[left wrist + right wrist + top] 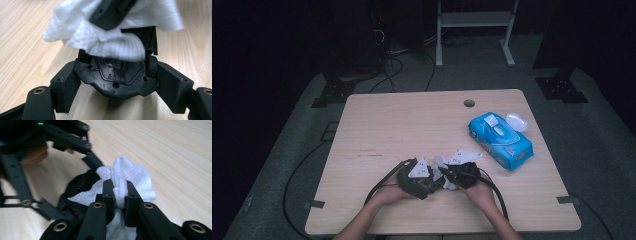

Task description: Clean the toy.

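The white textured wipe [110,37] covers the far part of the black plastic toy car [117,80] in the left gripper view, and its top runs past the upper edge there. A blurred black piece [110,12] lies over the wipe. In the right gripper view, the right tongs [120,195] hide the wipe's pinched fold, and the left tongs [50,157] are out of focus, cut by the top and left edges. From the high view, the car between both tongs is too small and dark to make out. The print on the blue plastic wipe pack [501,139] on the light wooden worktop [387,125] cannot be read.
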